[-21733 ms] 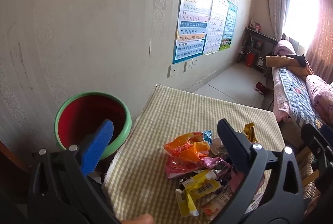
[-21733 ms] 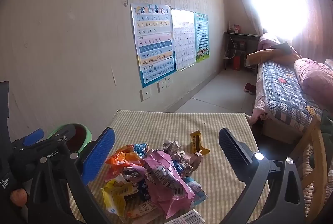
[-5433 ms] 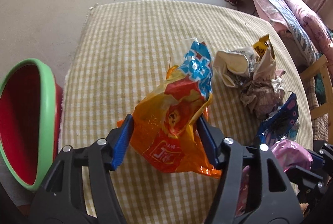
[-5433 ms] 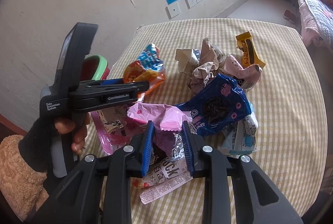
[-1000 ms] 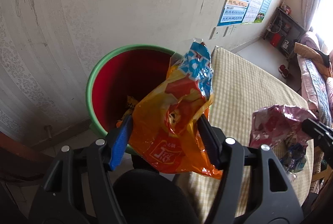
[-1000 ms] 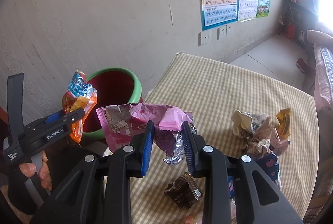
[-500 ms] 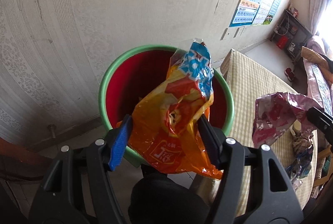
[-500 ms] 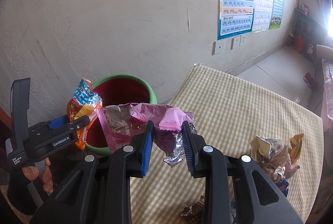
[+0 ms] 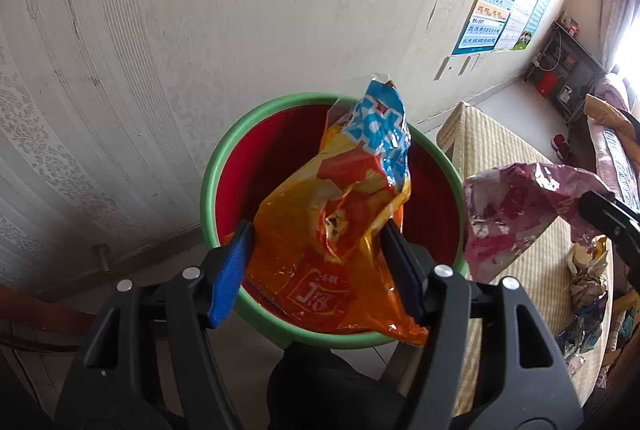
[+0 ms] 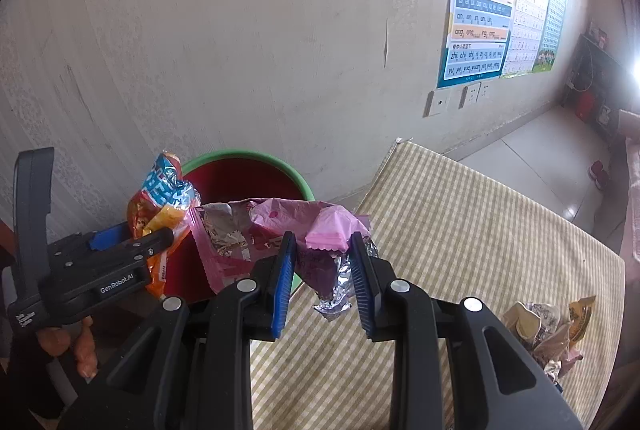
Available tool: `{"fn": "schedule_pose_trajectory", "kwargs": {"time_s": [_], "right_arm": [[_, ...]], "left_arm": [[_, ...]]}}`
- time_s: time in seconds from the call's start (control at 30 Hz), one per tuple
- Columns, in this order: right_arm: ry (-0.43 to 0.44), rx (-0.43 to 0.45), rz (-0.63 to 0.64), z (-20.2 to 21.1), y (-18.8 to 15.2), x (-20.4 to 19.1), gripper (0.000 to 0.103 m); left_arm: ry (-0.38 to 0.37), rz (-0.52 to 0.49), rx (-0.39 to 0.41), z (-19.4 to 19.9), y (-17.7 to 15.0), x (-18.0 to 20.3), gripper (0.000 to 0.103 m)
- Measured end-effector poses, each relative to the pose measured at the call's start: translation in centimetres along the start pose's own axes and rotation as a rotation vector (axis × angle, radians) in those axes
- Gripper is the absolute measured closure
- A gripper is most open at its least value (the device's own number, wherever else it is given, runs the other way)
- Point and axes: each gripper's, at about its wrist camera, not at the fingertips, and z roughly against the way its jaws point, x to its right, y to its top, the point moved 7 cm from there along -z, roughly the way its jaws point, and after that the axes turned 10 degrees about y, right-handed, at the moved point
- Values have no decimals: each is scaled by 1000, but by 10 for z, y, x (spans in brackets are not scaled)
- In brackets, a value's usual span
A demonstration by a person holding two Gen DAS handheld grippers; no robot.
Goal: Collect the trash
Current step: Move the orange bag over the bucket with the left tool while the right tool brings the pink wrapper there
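Note:
My left gripper (image 9: 320, 254) is shut on an orange snack bag (image 9: 340, 230) with a blue top and holds it right above the red bin with a green rim (image 9: 256, 134). In the right wrist view that same left gripper (image 10: 132, 246) and the orange snack bag (image 10: 160, 202) hang at the bin's (image 10: 248, 166) left edge. A pink foil wrapper (image 10: 280, 226) is clamped in my right gripper (image 10: 322, 262), over the table edge next to the bin. The pink foil wrapper (image 9: 516, 206) also shows at the right of the left wrist view.
A checked tablecloth (image 10: 480, 230) covers the table to the right of the bin. More crumpled wrappers (image 10: 544, 330) lie at the table's right side. The wall (image 9: 200, 10) stands close behind the bin, with posters (image 10: 480, 10) further along. A hand (image 10: 68, 346) grips the left tool.
Both grippers have moved toward the bin with their wrappers. The orange bag now hangs over the bin's opening, and the pink wrapper has come closer to its rim.

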Motion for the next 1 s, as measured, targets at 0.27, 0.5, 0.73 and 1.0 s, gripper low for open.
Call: {"fn": "schedule_pose_trajectory", "kwargs": {"time_s": [0.27,0.5,0.73,1.0], "right_arm": [[-36,-24,25,-18,0,-4,75],[-45,-34,33,-25,3,-6,75],[-42,-36,38,-28,3,-7,75],[-37,-29,43,-28,5,-9,75]], "left_arm": [[8,2,-27,-16,4,-1,41],[10,0,-33,-21,8,1,41],[11,-1,-33,-23,8,0,41],[16,-5,-33,-26,10,-1,40]]}}
